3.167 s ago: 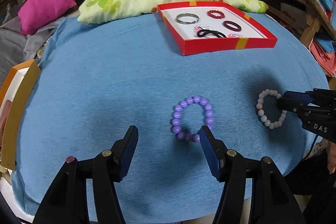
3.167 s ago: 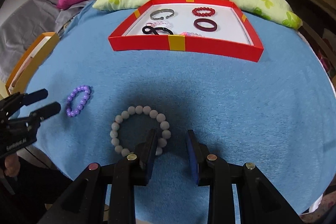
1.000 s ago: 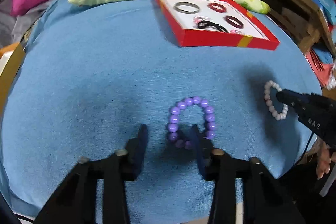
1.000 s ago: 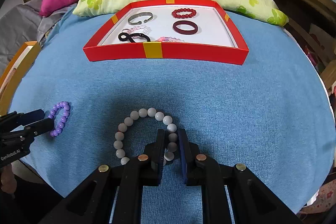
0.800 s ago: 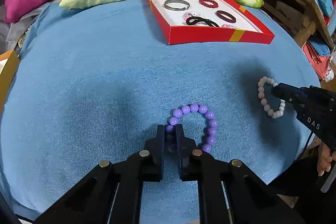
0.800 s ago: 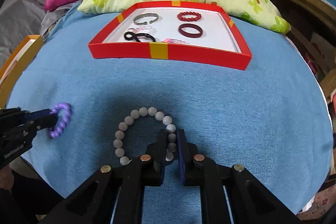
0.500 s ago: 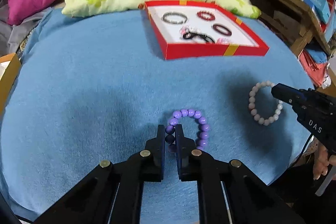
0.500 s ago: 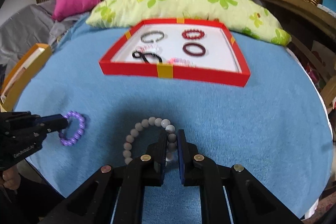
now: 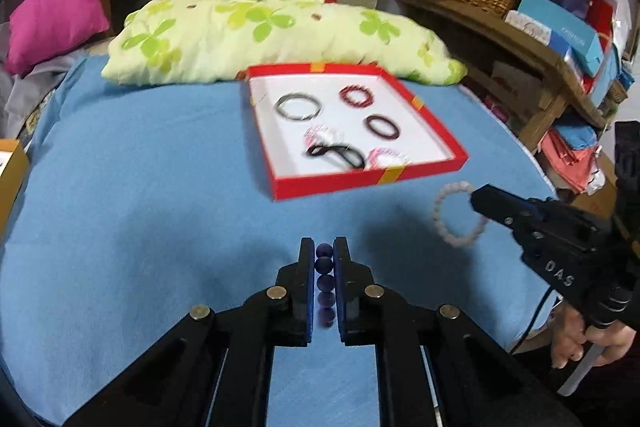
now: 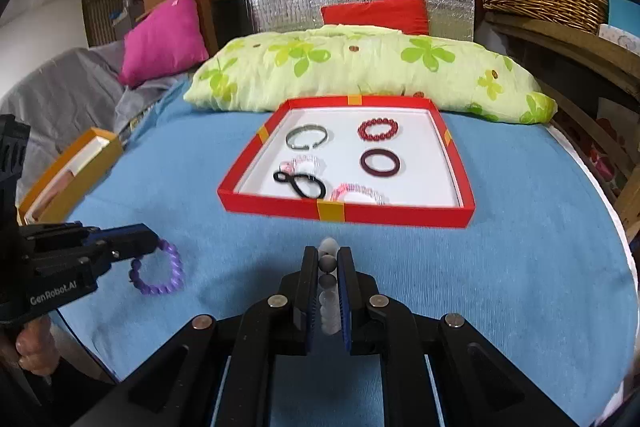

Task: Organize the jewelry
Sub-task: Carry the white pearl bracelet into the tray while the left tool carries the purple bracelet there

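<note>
The purple bead bracelet (image 9: 324, 283) is clamped between the closed fingers of the left hand-held gripper (image 9: 323, 255) and is lifted off the blue cloth (image 9: 140, 195). The white bead bracelet (image 10: 329, 287) is pinched likewise in the closed right hand-held gripper (image 10: 328, 259), hanging clear of the cloth. Ahead of both hand-held grippers the red tray (image 10: 400, 217) is seen, with 6 pieces laid inside it. Beyond the tray a green-flowered pillow (image 10: 360, 67) is lying.

Both wrist views toward red tray (image 9: 362, 183)
</note>
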A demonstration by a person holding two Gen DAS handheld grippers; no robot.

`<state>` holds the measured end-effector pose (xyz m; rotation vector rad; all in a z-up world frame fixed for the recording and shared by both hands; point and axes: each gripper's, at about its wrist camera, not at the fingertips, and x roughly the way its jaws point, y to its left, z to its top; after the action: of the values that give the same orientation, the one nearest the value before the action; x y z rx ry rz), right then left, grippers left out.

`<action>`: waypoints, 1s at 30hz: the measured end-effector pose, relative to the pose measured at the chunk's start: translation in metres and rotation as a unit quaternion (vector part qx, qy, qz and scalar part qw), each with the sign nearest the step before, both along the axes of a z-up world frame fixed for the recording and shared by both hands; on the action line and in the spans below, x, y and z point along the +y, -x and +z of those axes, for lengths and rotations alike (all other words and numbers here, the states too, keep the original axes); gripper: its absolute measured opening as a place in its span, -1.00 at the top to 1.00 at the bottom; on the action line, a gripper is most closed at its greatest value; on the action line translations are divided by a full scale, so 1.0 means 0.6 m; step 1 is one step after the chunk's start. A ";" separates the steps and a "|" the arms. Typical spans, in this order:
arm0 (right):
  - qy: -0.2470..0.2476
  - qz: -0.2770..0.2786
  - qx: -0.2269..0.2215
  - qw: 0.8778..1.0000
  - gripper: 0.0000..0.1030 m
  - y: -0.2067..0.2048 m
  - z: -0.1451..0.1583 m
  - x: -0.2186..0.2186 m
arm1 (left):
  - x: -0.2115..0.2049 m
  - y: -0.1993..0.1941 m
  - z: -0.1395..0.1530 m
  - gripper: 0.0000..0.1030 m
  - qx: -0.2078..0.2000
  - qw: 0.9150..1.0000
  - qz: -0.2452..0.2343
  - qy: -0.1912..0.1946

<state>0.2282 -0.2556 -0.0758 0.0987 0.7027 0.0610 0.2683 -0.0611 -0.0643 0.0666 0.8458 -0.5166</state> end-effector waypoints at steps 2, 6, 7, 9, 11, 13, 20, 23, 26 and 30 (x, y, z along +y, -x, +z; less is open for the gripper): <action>-0.008 -0.002 -0.004 1.000 0.80 -0.006 0.007 -0.006 | -0.009 -0.009 0.013 0.82 -0.006 1.000 -0.005 0.006; -0.029 -0.006 -0.014 0.999 0.80 -0.024 0.025 -0.020 | -0.025 -0.036 0.030 0.82 -0.012 1.000 -0.011 0.012; -0.036 -0.009 -0.016 0.999 0.80 -0.029 0.030 -0.025 | -0.029 -0.044 0.033 0.82 -0.014 1.000 -0.010 0.012; -0.053 -0.013 -0.020 0.998 0.80 -0.042 0.035 -0.036 | -0.033 -0.059 0.038 0.82 -0.015 1.000 -0.010 0.013; -0.063 -0.014 -0.022 0.998 0.80 -0.057 0.040 -0.043 | -0.038 -0.080 0.044 0.82 -0.017 1.000 -0.006 0.014; -0.075 -0.015 -0.026 0.997 0.80 -0.080 0.045 -0.052 | -0.041 -0.097 0.048 0.82 -0.018 1.000 -0.003 0.016; -0.114 -0.014 -0.017 0.993 0.80 -0.164 0.044 -0.068 | -0.058 -0.169 0.057 0.82 -0.020 1.000 0.004 0.022; -0.120 -0.012 -0.012 0.993 0.80 -0.197 0.037 -0.066 | -0.061 -0.201 0.057 0.82 -0.017 0.999 0.008 0.032; -0.126 -0.010 -0.006 0.992 0.80 -0.226 0.030 -0.069 | -0.064 -0.229 0.052 0.82 -0.012 0.999 0.012 0.042; -0.125 -0.017 -0.007 0.992 0.80 -0.252 0.025 -0.082 | -0.073 -0.256 0.041 0.82 -0.001 0.999 0.010 0.046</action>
<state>0.3795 -0.3046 -0.0611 0.3500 0.6767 0.1168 0.4220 -0.1047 -0.0399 -0.0259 0.8193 -0.5355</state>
